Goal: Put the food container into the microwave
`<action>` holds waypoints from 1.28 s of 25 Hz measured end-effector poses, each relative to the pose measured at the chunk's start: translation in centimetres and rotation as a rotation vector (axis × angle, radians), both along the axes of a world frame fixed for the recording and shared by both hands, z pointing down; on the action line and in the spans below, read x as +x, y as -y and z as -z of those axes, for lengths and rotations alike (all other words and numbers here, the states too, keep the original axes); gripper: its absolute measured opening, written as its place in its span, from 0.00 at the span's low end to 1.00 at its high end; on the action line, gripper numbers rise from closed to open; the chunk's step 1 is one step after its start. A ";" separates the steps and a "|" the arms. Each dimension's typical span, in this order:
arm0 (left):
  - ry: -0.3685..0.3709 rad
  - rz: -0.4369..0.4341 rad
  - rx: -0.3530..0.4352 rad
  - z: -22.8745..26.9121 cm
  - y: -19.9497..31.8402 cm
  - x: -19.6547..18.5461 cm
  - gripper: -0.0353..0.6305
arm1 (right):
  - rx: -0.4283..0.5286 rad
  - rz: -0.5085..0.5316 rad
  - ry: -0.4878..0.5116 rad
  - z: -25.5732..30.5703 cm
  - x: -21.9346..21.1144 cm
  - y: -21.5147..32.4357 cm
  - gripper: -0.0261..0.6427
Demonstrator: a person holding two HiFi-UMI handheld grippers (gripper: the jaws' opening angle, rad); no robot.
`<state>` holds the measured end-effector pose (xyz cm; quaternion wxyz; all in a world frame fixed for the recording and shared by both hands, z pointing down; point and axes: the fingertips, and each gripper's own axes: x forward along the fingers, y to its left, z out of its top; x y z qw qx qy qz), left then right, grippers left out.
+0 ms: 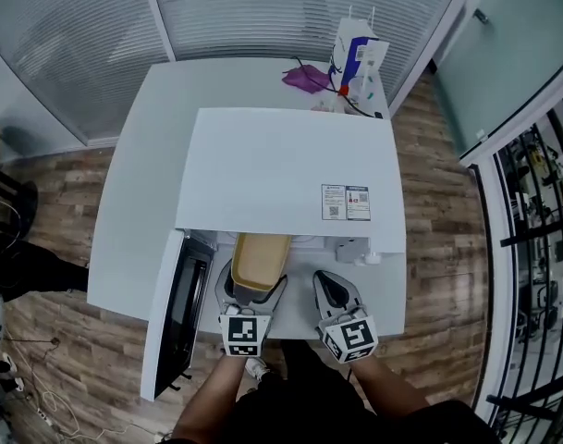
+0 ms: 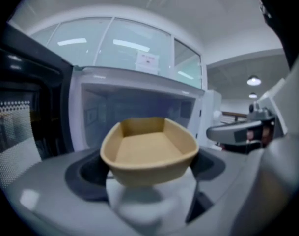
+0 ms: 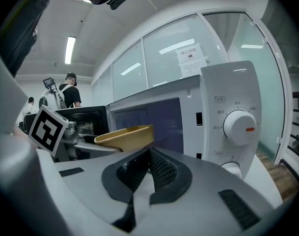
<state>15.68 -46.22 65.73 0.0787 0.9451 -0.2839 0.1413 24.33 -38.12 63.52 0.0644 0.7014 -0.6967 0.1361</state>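
Note:
A tan, empty food container [image 1: 260, 262] [image 2: 149, 149] is held by its near end in my left gripper [image 1: 251, 291] [image 2: 149, 178], which is shut on it. It is level, at the mouth of the white microwave [image 1: 281, 169], and its far end reaches under the top edge. Straight ahead of it lies the cavity [image 2: 139, 114]. The door [image 1: 175, 317] [image 2: 21, 117] hangs open to the left. My right gripper [image 1: 333, 291] [image 3: 148, 170] is shut on nothing, in front of the control panel. The container [image 3: 124, 136] shows to its left.
The microwave's knob [image 3: 240, 124] and control panel are on its right side. The microwave stands on a white table [image 1: 138, 202]. A purple cloth [image 1: 304, 79] and a white-and-blue carton [image 1: 357, 58] lie behind it. People stand in the background of the right gripper view.

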 end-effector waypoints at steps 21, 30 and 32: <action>0.091 0.103 0.037 -3.1 6.9 5.1 0.79 | -0.031 0.046 -0.028 -3.0 1.4 2.1 0.05; 0.133 0.132 0.016 -4.7 8.4 6.0 0.82 | -0.043 0.034 -0.018 -3.6 1.8 1.6 0.05; 0.140 0.142 0.000 -5.1 8.5 6.0 0.87 | -0.044 0.037 -0.019 -3.5 1.8 1.4 0.05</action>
